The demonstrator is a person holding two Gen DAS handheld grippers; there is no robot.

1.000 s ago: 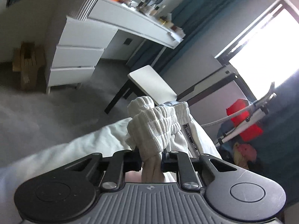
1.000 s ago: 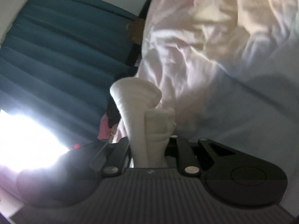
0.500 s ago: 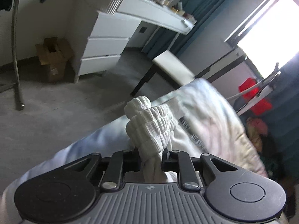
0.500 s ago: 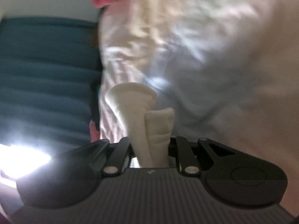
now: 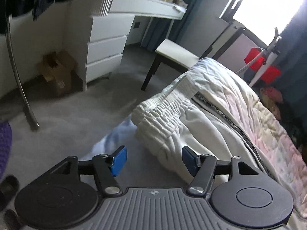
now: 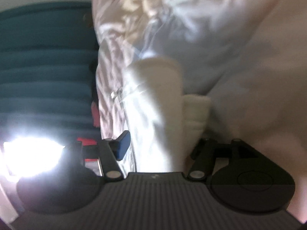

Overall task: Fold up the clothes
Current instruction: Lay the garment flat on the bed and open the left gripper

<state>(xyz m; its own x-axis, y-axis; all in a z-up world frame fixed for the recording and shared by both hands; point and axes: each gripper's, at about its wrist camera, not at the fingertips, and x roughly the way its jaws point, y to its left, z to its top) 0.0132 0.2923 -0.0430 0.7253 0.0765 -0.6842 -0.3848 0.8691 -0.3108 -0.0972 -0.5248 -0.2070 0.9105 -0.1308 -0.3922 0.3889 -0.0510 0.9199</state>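
Left gripper [image 5: 153, 160]: the jaws are spread wide, both blue pads [image 5: 119, 160] are exposed, and nothing is gripped between them.
White garment [image 5: 184, 126]: a pale, ribbed-waistband piece with a dark zip line is seen lying bunched on the bed, just ahead of the left gripper at about 12 to 1 o'clock; the nearest fold sits between the two pads without being pinched.
Bed cover [image 5: 249, 103]: a crumpled pale quilt is spread under the garment and runs away toward 2 o'clock.
Right gripper [image 6: 159, 145]: the jaws are seen parted; the left blue pad [image 6: 122, 145] stands clear, while the right pad is hidden in shadow behind cloth.
Garment in the right wrist view [image 6: 168, 103]: a thick white fold rises in the gap between the fingers toward 12 o'clock; whether it is touched by the hidden right pad cannot be told, as this view is blurred.
White drawer unit [image 5: 107, 48]: it is placed at 11 o'clock under a long white desk top [image 5: 153, 7].
Stool [image 5: 176, 55]: a pale-topped, dark-legged seat is set at 12 o'clock, beyond the foot of the bed.
Cardboard box [image 5: 57, 71]: it is found on the grey carpet at 10 o'clock, beside the drawers.
Window [image 5: 268, 7]: strong glare is seen at 1 o'clock.
Teal curtain [image 6: 46, 57]: it fills the right wrist view at 9 to 10 o'clock.
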